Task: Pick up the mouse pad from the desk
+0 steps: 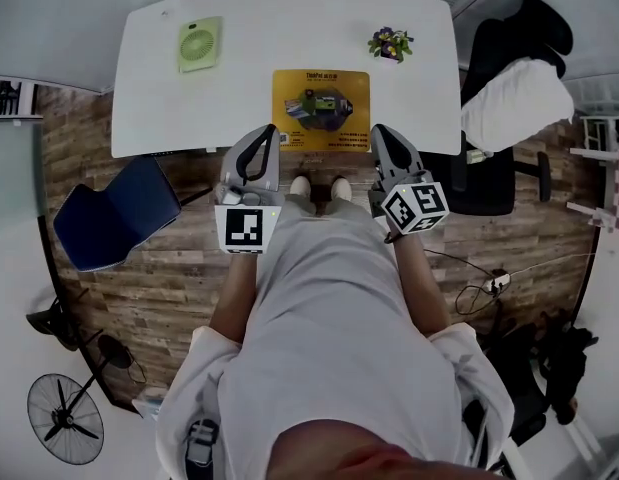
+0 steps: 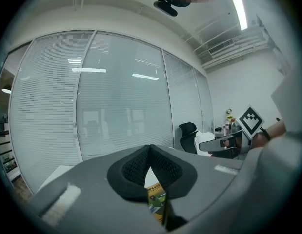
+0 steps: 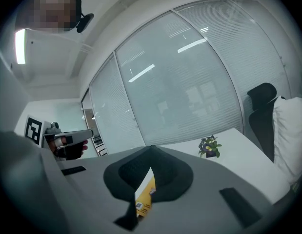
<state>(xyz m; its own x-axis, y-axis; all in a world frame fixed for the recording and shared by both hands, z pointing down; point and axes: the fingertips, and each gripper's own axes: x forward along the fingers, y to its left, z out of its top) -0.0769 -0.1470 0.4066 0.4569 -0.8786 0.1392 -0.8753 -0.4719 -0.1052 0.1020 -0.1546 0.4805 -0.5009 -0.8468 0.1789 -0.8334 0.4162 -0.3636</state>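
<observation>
A yellow mouse pad point(image 1: 321, 98) with a printed picture lies flat at the near edge of the white desk point(image 1: 249, 88). My left gripper point(image 1: 267, 131) hovers at the desk's front edge, just left of the pad, its jaws shut and empty. The right gripper point(image 1: 379, 130) hangs at the pad's right front corner, also shut and empty. In the left gripper view the jaw tips point(image 2: 150, 147) meet, and a strip of the mouse pad point(image 2: 157, 199) shows through the slit below them. The right gripper view shows the same: closed tips point(image 3: 151, 149) over a sliver of the pad point(image 3: 146, 194).
A green desk fan point(image 1: 200, 44) lies at the desk's far left, and a small flower pot point(image 1: 390, 43) stands at the far right. A blue chair point(image 1: 114, 213) is left of the person, a black chair with a white cushion point(image 1: 509, 98) on the right. A floor fan point(image 1: 64, 418) stands behind.
</observation>
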